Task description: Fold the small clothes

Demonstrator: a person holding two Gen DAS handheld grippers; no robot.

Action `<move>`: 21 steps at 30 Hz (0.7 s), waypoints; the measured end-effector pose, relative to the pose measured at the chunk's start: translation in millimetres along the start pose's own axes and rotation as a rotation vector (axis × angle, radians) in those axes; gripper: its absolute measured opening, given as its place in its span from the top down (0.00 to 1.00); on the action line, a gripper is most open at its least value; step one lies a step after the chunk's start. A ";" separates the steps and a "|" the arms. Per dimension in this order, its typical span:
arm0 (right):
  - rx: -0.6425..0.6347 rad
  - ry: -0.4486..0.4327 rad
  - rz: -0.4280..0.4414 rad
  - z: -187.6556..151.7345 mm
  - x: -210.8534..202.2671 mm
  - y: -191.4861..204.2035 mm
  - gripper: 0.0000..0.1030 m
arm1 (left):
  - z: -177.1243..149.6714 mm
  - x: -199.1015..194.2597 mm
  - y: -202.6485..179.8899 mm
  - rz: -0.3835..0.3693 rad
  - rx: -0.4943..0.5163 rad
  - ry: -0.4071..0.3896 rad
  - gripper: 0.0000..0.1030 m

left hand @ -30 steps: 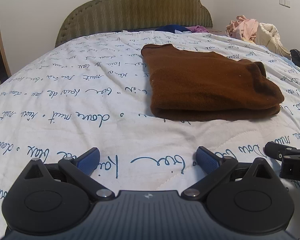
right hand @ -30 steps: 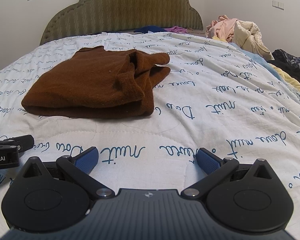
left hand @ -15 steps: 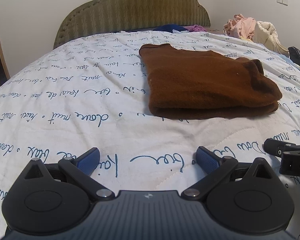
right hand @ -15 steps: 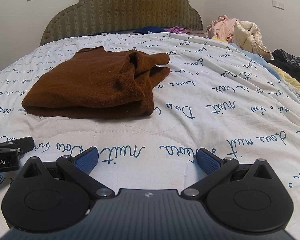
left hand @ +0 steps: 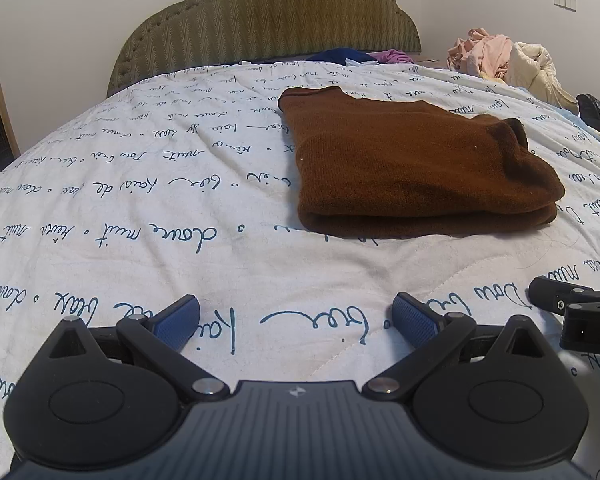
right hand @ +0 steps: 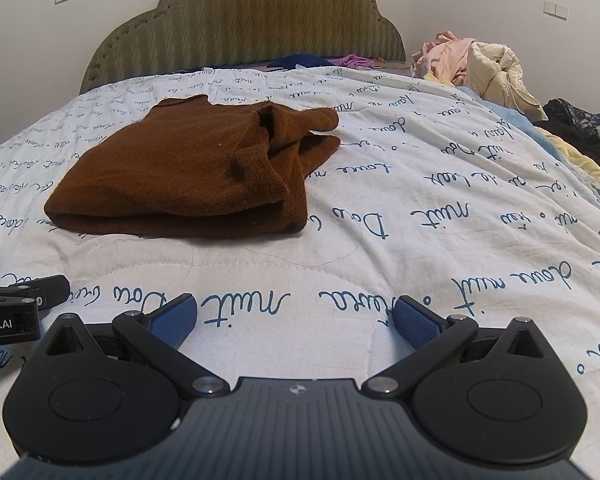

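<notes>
Brown garment (left hand: 416,168) lying folded in a flat, layered bundle on the quilt (left hand: 148,208), mid-bed, well short of the headboard (left hand: 260,20). Its doubled edge faces the grippers, which suggests the fold is finished, or nearly so.

Left gripper (left hand: 296,320) and right gripper (right hand: 296,318) sit low over the quilt at the near side of the bed, side by side, each with its blue-padded fingers spread wide and nothing between them. Neither touches the garment; a strip of bare quilt lies between the fingertips and the bundle. This is probably a resting stance, hands drawn off so the cloth can settle undisturbed, though whether a further fold or a fresh item comes next cannot be judged.

The left view shows the bundle's smooth left flank and tidy near edge, with the right gripper's tip at the frame's right margin. The right view shows what that one hides: the bundle's right end, where a cuff or collar (right hand: 268,148) stands loosely open and uneven layers splay outward. It also shows more of the heap of unfolded clothes (right hand: 472,60) by the far right of the bed.
</notes>
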State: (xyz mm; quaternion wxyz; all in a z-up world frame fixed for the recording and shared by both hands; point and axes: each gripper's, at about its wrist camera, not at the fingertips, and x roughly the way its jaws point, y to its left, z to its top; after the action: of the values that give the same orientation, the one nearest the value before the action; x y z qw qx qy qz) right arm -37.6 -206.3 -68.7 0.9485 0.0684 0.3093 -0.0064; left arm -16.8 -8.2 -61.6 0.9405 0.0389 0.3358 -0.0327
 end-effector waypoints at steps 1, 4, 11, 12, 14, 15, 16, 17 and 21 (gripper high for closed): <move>0.000 0.000 0.000 0.0 0.0 0.0 0.00 | 0.0 0.0 0.0 0.000 0.000 0.000 0.00; 0.001 0.000 0.000 0.0 0.0 0.0 0.00 | 0.1 0.0 0.0 0.000 -0.001 0.000 0.00; 0.001 -0.001 0.000 -0.3 -0.6 0.0 0.00 | 0.1 0.2 -0.1 0.000 0.000 0.000 0.00; 0.001 -0.001 0.000 -0.3 -0.6 -0.1 0.00 | 0.1 0.2 -0.1 0.000 -0.001 0.000 0.00; 0.001 -0.001 0.000 -0.4 -0.7 0.0 0.00 | 0.1 0.3 -0.1 0.000 0.000 0.000 0.00; 0.001 -0.001 0.000 -0.4 -0.7 0.0 0.00 | 0.1 0.4 -0.2 0.000 0.000 0.000 0.00; 0.000 -0.001 0.000 -0.4 -0.7 -0.1 0.00 | 0.1 0.3 -0.2 0.000 0.000 0.000 0.00; 0.000 -0.001 0.000 -0.4 -0.7 -0.1 0.00 | 0.1 0.5 -0.2 0.000 0.000 0.000 0.00; 0.005 -0.013 0.002 -0.5 -2.9 -0.4 0.00 | 0.1 0.3 -0.1 0.000 0.000 0.000 0.00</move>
State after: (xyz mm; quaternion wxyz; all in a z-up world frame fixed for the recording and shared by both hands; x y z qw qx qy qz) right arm -40.3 -206.7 -67.4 0.9503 0.0708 0.3031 -0.0067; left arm -16.6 -8.3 -61.8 0.9406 0.0390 0.3356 -0.0326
